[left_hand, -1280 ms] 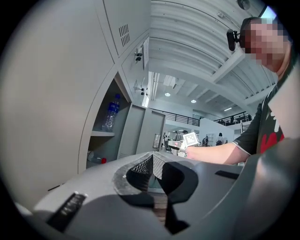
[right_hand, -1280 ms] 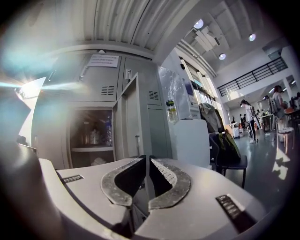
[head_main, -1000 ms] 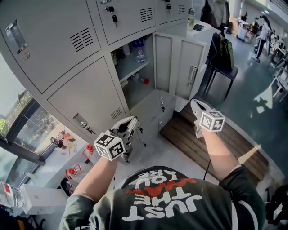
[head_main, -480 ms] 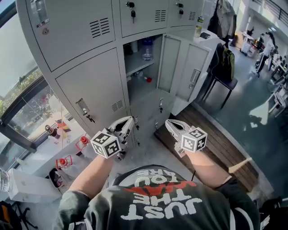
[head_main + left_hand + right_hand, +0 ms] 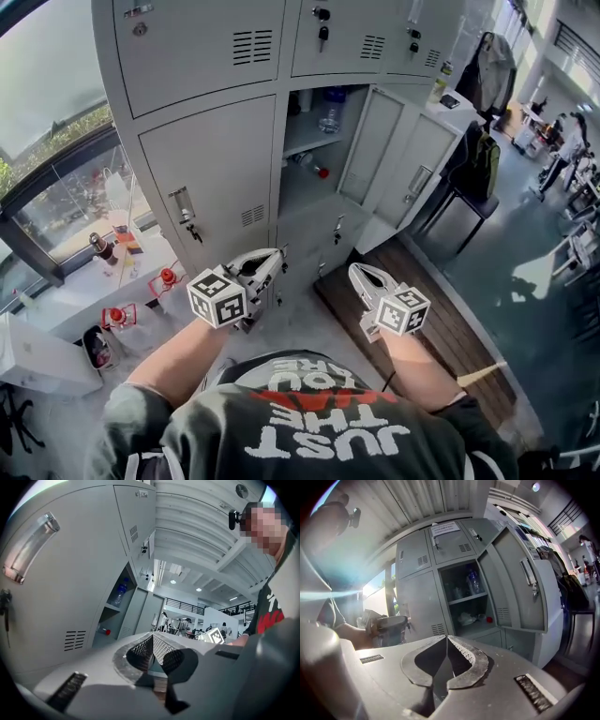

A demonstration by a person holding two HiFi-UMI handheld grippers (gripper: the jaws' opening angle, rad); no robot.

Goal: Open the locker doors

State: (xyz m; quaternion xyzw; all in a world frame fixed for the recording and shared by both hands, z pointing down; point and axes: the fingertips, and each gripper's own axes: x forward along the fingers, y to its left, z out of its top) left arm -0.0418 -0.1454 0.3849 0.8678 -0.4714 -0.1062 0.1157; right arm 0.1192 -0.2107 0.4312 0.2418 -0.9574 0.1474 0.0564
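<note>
Your left gripper point(image 5: 270, 259) has its jaws pressed together with nothing between them. You hold it in front of the grey lockers point(image 5: 187, 56), below the closed locker door point(image 5: 211, 169) and its handle point(image 5: 183, 208). Your right gripper point(image 5: 358, 273) is likewise closed and empty, held in the air below the open compartment point(image 5: 309, 155). That compartment's door point(image 5: 419, 169) stands swung out to the right, and a water bottle point(image 5: 329, 110) stands on its shelf.
</note>
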